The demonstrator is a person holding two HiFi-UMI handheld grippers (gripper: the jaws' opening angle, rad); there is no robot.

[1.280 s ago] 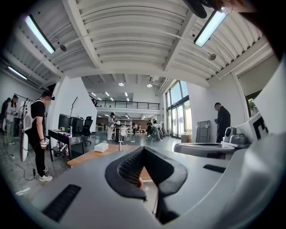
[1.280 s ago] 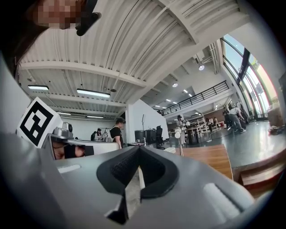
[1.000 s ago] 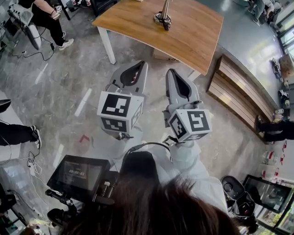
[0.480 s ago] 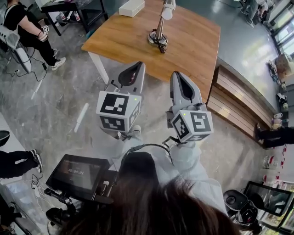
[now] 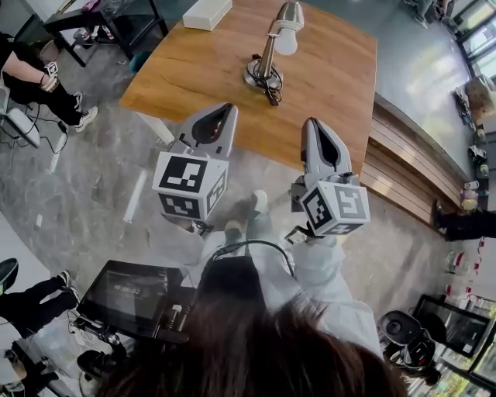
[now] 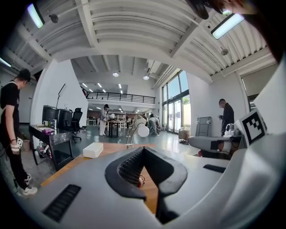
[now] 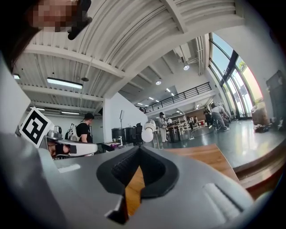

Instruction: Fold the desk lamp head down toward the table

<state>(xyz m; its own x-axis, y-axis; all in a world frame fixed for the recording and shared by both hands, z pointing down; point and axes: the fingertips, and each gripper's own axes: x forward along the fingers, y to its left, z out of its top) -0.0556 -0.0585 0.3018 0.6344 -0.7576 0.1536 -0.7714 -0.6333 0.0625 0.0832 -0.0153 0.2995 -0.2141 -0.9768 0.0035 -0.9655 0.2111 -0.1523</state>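
A silver desk lamp [image 5: 267,54] stands upright on the wooden table [image 5: 186,70], with its round base near the table's middle and its white bulb head [image 5: 286,40] raised. My left gripper [image 5: 225,107] hovers at the table's near edge, short of the lamp, shut and empty. My right gripper [image 5: 311,122] is beside it over the near edge, also shut and empty. In the left gripper view the lamp [image 6: 137,130] is far beyond the closed jaws of my left gripper [image 6: 143,149]. The right gripper view shows the lamp [image 7: 148,133] above the closed tips of my right gripper [image 7: 139,149].
A white box [image 5: 207,13] lies at the table's far left corner. A black desk [image 5: 108,12] and a seated person [image 5: 35,74] are to the left. Wooden bench steps [image 5: 407,174] run along the right. A monitor rig [image 5: 136,291] hangs near my body.
The table and lamp have come nearer and lower in the head view. Both grippers have been carried forward to the table's near edge, still shut.
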